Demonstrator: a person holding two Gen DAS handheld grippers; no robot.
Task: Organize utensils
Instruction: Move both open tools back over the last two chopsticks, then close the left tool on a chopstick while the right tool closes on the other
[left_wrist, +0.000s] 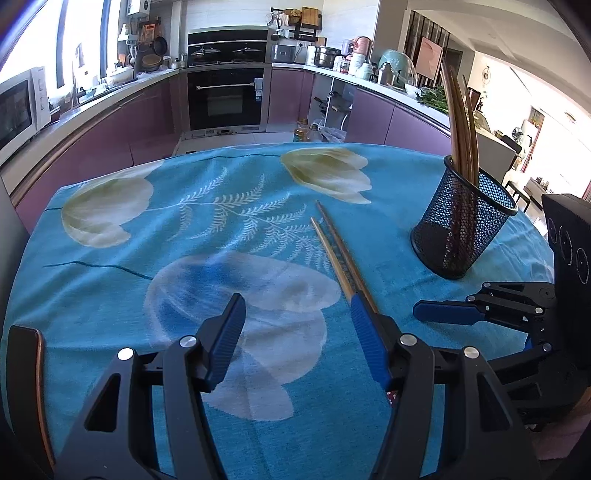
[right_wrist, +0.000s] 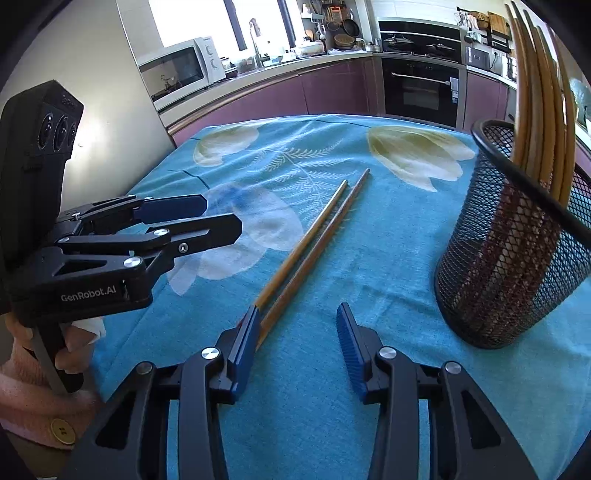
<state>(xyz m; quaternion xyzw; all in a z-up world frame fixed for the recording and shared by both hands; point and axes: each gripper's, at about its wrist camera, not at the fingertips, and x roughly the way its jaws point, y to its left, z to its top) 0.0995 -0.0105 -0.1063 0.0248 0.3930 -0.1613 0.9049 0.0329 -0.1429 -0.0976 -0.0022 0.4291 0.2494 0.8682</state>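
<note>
Two wooden chopsticks (left_wrist: 334, 249) lie side by side on the blue flowered tablecloth (left_wrist: 184, 295); they also show in the right wrist view (right_wrist: 314, 236). A black mesh holder (left_wrist: 461, 225) with several chopsticks stands at the right, close by in the right wrist view (right_wrist: 517, 251). My left gripper (left_wrist: 299, 321) is open and empty, its right finger beside the near ends of the chopsticks. My right gripper (right_wrist: 299, 332) is open and empty, its left finger next to the same ends. Each gripper shows in the other's view, the left (right_wrist: 218, 216) and the right (left_wrist: 447, 312).
The table's far edge (left_wrist: 258, 147) borders a kitchen with purple cabinets, an oven (left_wrist: 225, 96) and a microwave (right_wrist: 177, 72). A dark flat object (left_wrist: 26, 387) lies at the table's left edge. A hand in a pink sleeve (right_wrist: 44, 398) holds the left gripper.
</note>
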